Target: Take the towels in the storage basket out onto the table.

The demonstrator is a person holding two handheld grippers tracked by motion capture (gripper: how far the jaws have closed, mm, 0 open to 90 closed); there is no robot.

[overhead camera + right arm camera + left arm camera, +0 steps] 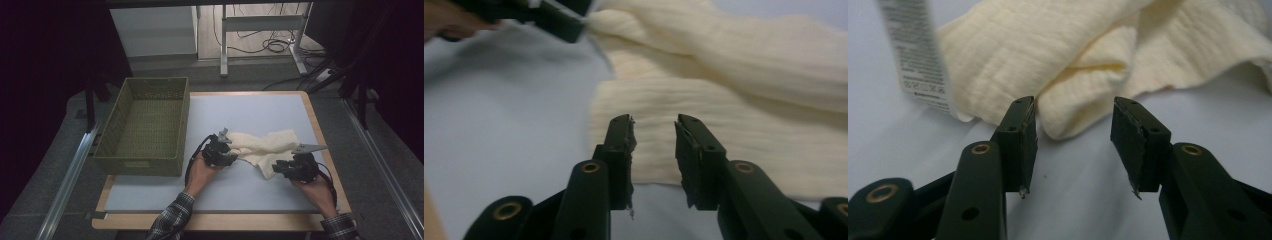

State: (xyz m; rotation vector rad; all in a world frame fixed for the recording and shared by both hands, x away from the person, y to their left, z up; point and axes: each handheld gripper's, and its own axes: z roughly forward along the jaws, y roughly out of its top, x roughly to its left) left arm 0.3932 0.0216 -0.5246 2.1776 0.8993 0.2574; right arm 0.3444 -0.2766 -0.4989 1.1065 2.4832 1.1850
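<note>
The print on the white care label [918,55] is too blurred to read, and the label runs off the top edge of the left gripper view. In the right gripper view, the cream cloth [734,100] is soft with blur and cut by the right edge.

Basket [142,125] sits on table's [215,192] left side, overhanging the left edge. Towel [262,145] lies on the mat [235,112], mid-right, right of basket. Left gripper [220,150] at towel's left end, right gripper [295,167] at its near-right end. Label [918,50] hangs left of towel in left gripper view.
</note>
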